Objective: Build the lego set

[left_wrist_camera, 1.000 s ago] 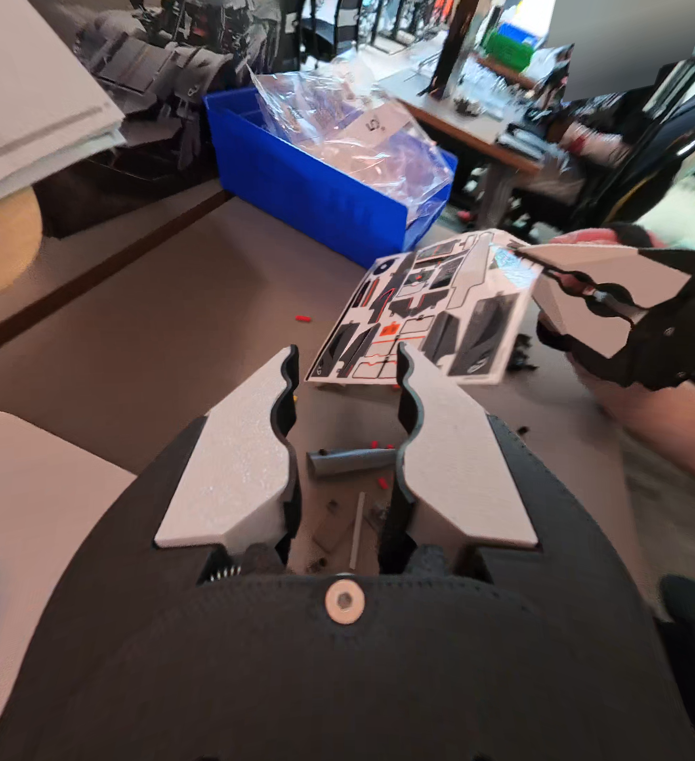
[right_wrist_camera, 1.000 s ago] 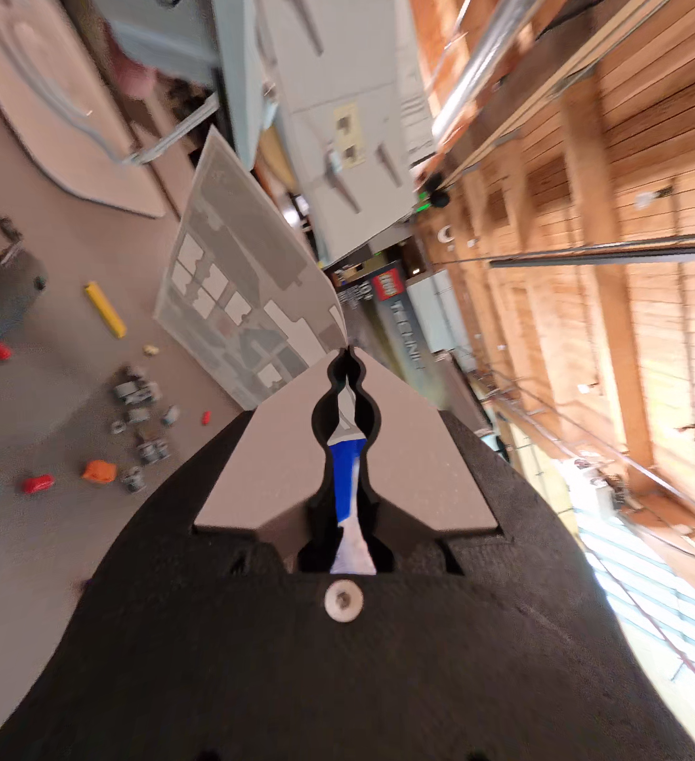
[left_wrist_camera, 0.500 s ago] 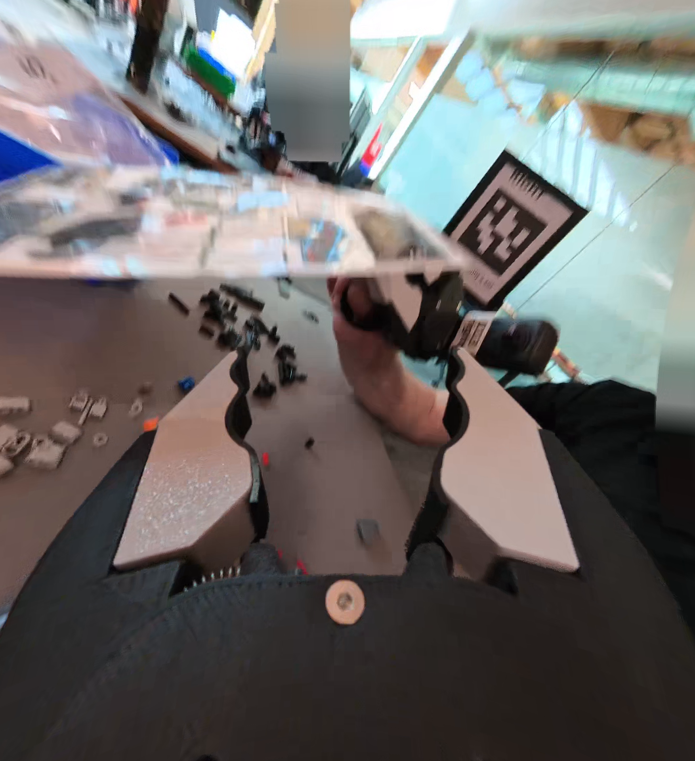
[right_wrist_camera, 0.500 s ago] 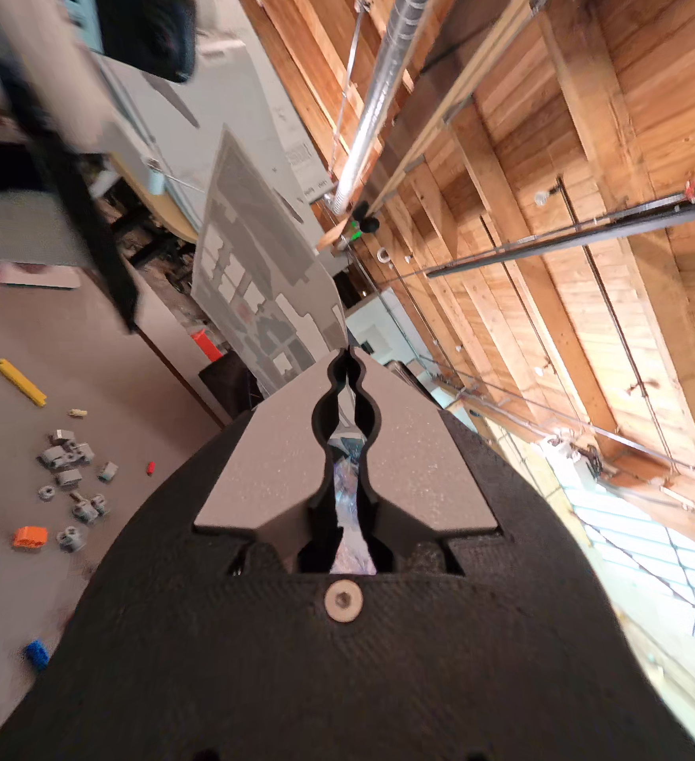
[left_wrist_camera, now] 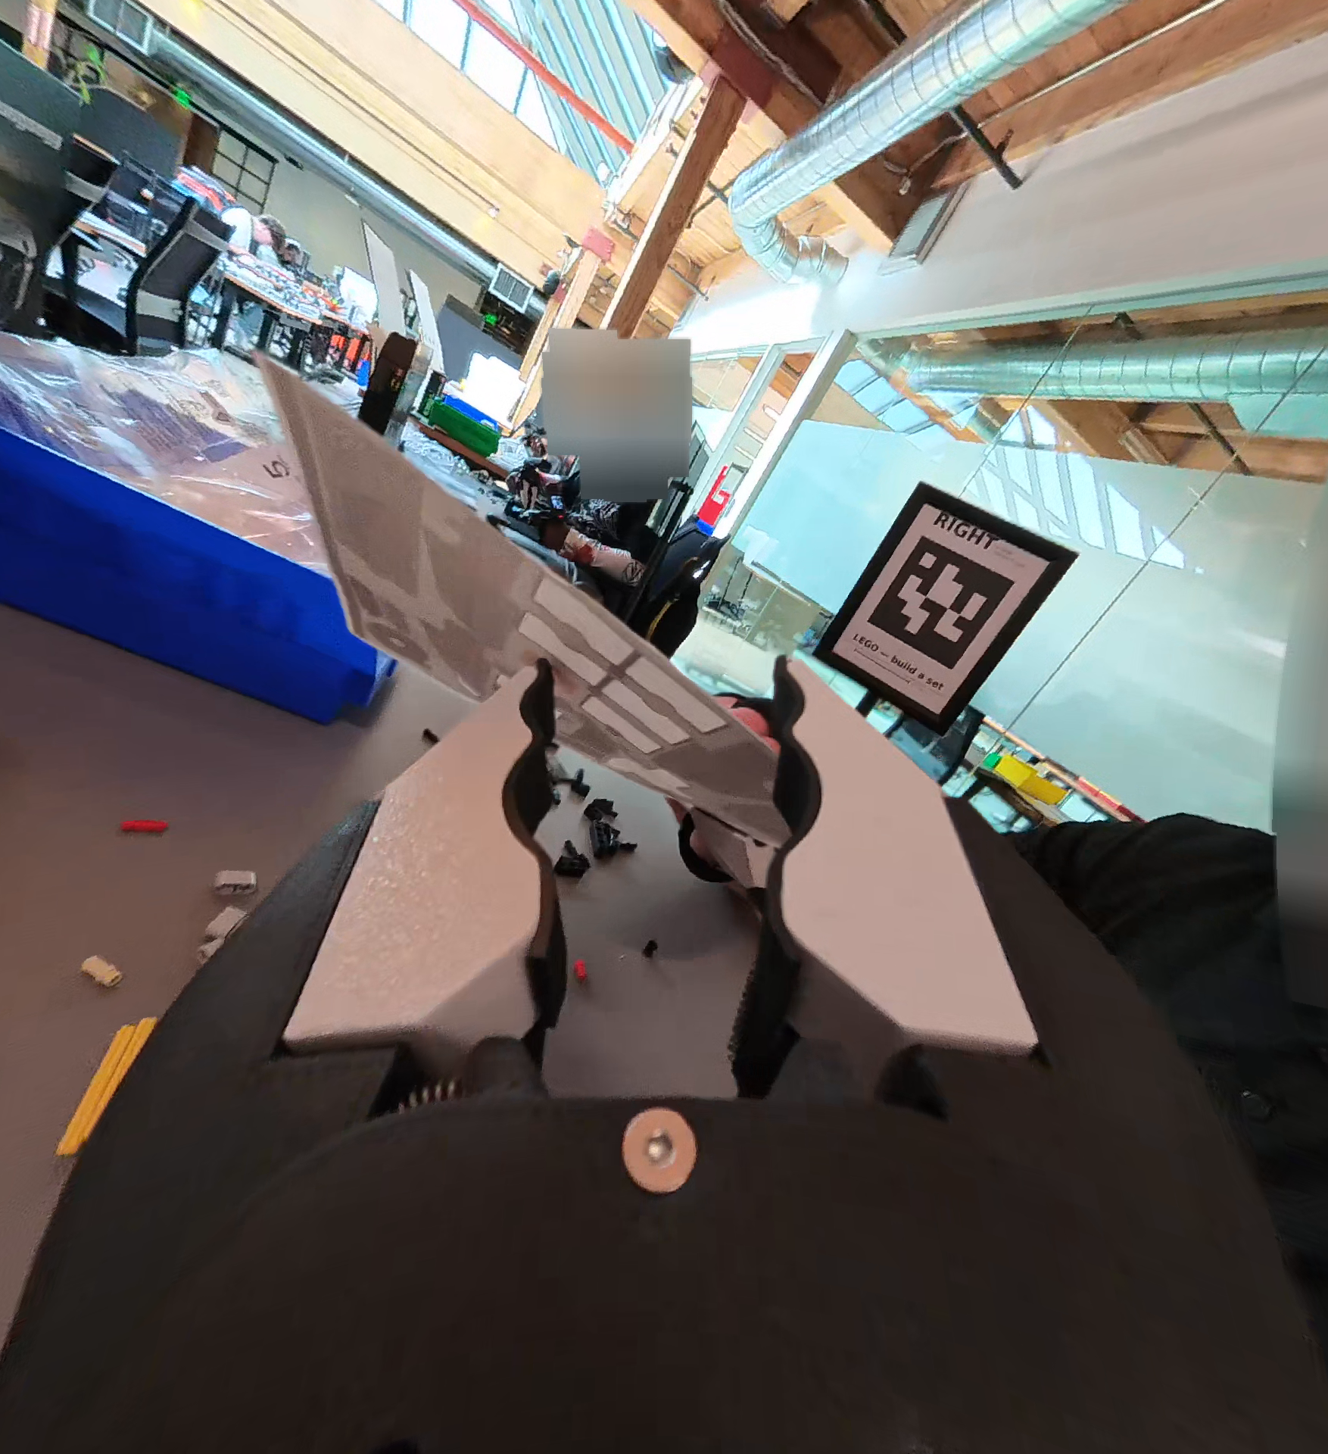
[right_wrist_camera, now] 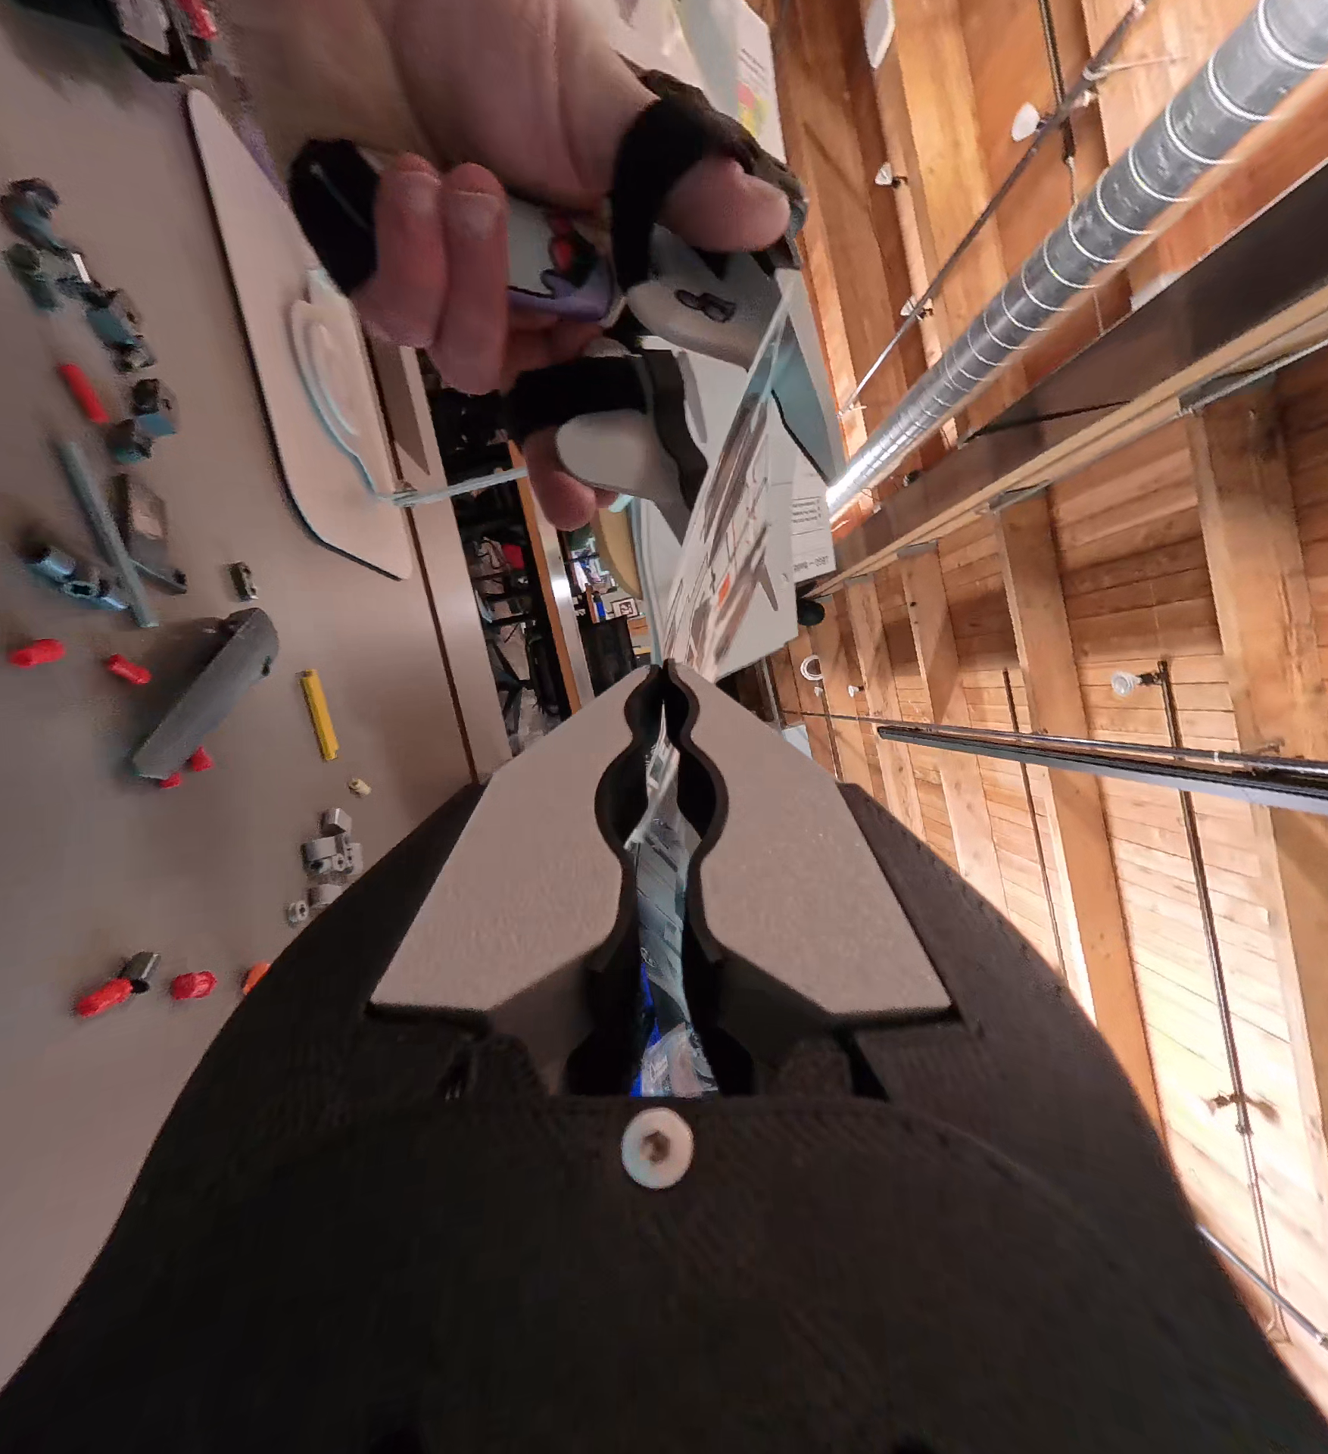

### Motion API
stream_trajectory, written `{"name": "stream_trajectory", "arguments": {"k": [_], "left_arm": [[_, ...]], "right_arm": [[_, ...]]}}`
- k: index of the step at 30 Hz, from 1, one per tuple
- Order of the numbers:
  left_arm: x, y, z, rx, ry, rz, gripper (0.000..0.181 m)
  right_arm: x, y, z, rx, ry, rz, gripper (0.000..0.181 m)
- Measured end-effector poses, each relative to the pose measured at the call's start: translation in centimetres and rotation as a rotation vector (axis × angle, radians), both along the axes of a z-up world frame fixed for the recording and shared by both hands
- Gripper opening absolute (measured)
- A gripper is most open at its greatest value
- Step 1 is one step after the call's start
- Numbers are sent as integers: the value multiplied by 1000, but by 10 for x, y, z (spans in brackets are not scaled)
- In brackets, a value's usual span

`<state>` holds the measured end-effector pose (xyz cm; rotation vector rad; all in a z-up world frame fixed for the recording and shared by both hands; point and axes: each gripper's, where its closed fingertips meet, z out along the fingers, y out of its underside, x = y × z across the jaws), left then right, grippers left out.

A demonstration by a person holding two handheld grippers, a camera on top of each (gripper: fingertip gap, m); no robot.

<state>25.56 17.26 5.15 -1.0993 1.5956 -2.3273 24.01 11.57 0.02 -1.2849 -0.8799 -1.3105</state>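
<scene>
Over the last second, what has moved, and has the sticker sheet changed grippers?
The left hand-held gripper swung up from the table to the raised sticker sheet; its open jaws now straddle the sheet's near edge without closing. The right hand-held gripper lifted and tilted the sheet, staying shut on it throughout. No handover yet. The loose bricks on the table lie as before.

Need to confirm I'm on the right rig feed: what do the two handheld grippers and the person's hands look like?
Both match: the left gripper and the right gripper each have a black, textured printed body, two pale grey wedge-shaped fingers with wavy black inner edges, and a silver screw at the centre. A small spring shows by the left one's finger base. The person's left hand wears a black strap; a dark sleeve shows.
</scene>
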Motion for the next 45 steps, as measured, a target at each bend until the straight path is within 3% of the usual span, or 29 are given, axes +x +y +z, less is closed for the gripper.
{"name": "stream_trajectory", "arguments": {"k": [3, 7, 10, 14, 17, 24, 28, 39, 45], "left_arm": [[-1, 4, -4, 70, -19, 42, 35], [-1, 10, -7, 126, -31, 65, 25], [0, 14, -9, 174, -58, 112, 0], [0, 15, -8, 229, -89, 138, 0], [-2, 17, -4, 241, -112, 153, 0], [-6, 21, 11, 237, -192, 196, 0], [-12, 20, 21, 220, -246, 197, 0], [-18, 11, 33, 196, -296, 193, 0], [-19, -3, 35, 184, -296, 167, 0]], "right_arm": [[-5, 4, -9, -32, -31, 2, 0], [-10, 8, -18, -64, -66, 9, 0], [-13, 10, -23, -80, -60, 21, 0], [-14, 10, -22, -76, 22, 66, 7], [-13, 4, -12, -57, 179, 143, 30], [18, -19, 22, 18, 619, 343, 36], [37, -23, 25, 14, 837, 420, 37], [66, -31, 32, -71, 1542, 769, 65], [54, -24, 24, -138, 1566, 792, 66]]}}
